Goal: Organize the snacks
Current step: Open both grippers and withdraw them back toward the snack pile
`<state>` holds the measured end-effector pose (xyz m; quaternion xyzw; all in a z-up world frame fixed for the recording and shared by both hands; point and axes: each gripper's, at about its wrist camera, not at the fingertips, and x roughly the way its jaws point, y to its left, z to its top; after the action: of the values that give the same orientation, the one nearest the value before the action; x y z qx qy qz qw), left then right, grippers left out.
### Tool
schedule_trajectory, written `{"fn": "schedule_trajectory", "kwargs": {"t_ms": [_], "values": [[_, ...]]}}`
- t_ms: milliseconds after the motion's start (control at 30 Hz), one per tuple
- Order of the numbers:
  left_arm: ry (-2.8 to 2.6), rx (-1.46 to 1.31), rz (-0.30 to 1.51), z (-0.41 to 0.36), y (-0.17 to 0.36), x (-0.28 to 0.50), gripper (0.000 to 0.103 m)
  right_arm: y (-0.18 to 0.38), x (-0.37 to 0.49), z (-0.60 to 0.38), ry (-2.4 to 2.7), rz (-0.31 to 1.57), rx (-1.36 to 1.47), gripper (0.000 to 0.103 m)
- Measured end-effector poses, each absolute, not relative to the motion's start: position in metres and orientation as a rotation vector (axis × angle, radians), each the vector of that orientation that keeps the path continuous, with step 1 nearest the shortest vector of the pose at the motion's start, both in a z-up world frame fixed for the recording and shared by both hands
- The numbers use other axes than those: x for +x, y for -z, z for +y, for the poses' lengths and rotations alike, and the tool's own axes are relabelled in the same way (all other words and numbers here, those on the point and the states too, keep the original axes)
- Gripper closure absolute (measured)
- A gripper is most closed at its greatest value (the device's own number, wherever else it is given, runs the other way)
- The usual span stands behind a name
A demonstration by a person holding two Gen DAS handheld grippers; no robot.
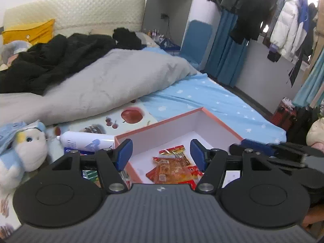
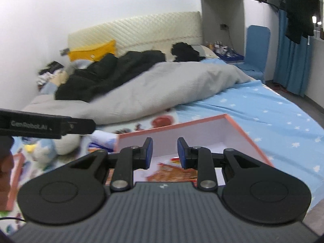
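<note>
- You are hovering the left gripper (image 1: pixel 161 155), fingers spread and empty, over the box (image 1: pixel 219 122) at lower centre, where the snack packets (image 1: pixel 174 169) are lying collected.
- You are holding the right gripper (image 2: pixel 165 151) partly spread, empty, above the same box, probably readying another pick.

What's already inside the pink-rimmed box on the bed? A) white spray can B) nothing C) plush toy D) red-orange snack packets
D: red-orange snack packets lie on the white floor of the box; the spray can and plush toy rest on the bed outside its left wall.
</note>
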<state>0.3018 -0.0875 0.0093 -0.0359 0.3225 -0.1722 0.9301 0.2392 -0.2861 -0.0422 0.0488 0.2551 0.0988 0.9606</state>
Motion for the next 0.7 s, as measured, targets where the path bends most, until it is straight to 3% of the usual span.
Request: {"fn": "schedule_trajectory", "kwargs": {"t_ms": [467,700], "values": [[0.244,-0.097,0.598,-0.023,0.006,0.183,0.034,0.051,0.171,-0.238,-0.252,0.502,0.142,0.072],[0.190,-0.110,0.589,0.001,0.025,0.142,0.028,0.072,0.144,-0.220,-0.265,0.560,0.089,0.072]]}}
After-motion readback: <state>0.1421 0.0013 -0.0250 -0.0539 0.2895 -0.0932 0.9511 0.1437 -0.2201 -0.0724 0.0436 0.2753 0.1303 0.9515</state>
